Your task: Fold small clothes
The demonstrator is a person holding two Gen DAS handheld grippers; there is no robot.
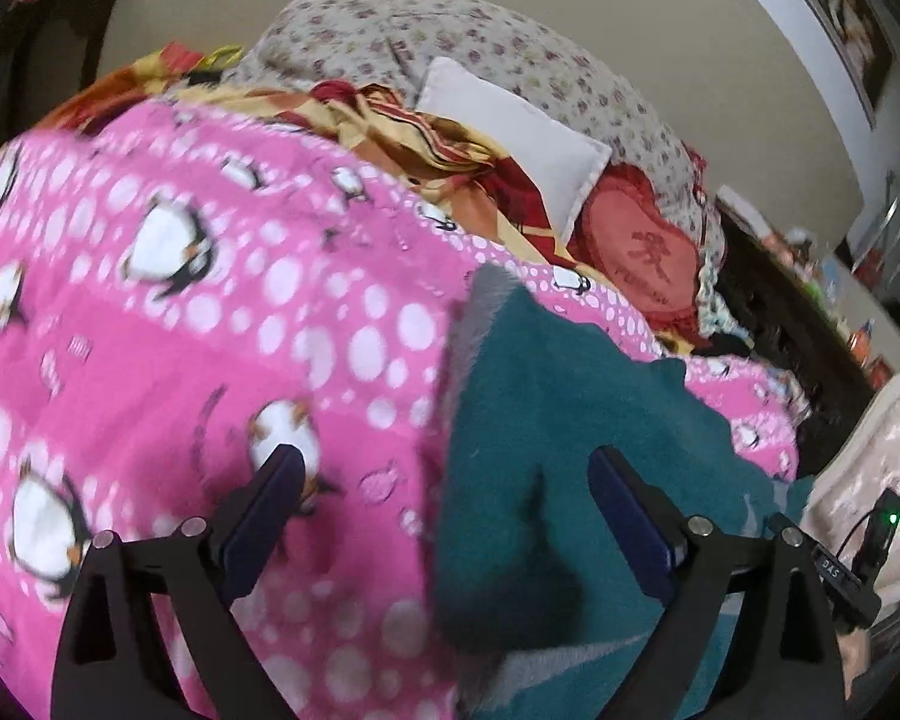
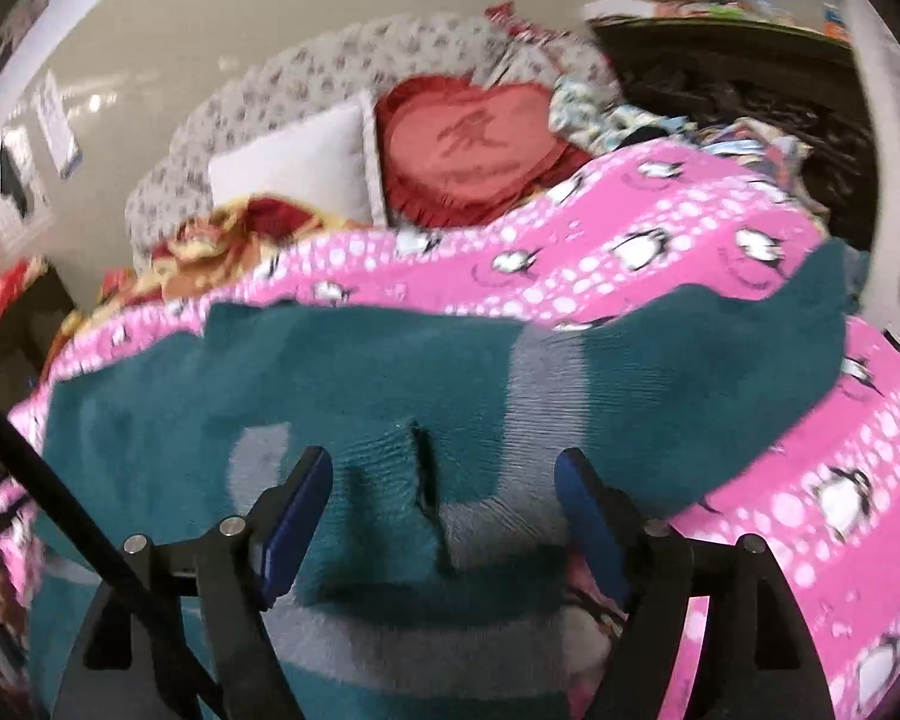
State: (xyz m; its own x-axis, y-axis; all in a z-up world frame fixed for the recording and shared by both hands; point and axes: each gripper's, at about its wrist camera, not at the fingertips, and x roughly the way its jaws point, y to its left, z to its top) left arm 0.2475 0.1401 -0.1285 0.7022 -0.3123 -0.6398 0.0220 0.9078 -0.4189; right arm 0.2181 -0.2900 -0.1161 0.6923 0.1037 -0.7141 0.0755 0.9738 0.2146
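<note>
A teal knitted garment (image 1: 540, 420) with grey bands (image 1: 480, 324) lies on a pink penguin-print blanket (image 1: 210, 330). In the left wrist view, my left gripper (image 1: 447, 459) is open wide over the garment's left edge. One finger is over the blanket and the other over the teal knit, and nothing is gripped. In the right wrist view, the garment (image 2: 390, 372) is spread across the blanket (image 2: 780, 420) with a grey stripe (image 2: 549, 372) down its middle. My right gripper (image 2: 444, 459) stands open above a raised fold of the knit, its pads clear of the cloth.
A white pillow (image 2: 306, 174) and a red heart cushion (image 2: 474, 144) lean on a floral padded headboard (image 1: 450, 36). A red-and-yellow blanket (image 1: 390, 120) is bunched behind the pink one. Dark wooden furniture (image 2: 750, 96) stands at the right. A black bar (image 2: 60, 480) crosses the lower left.
</note>
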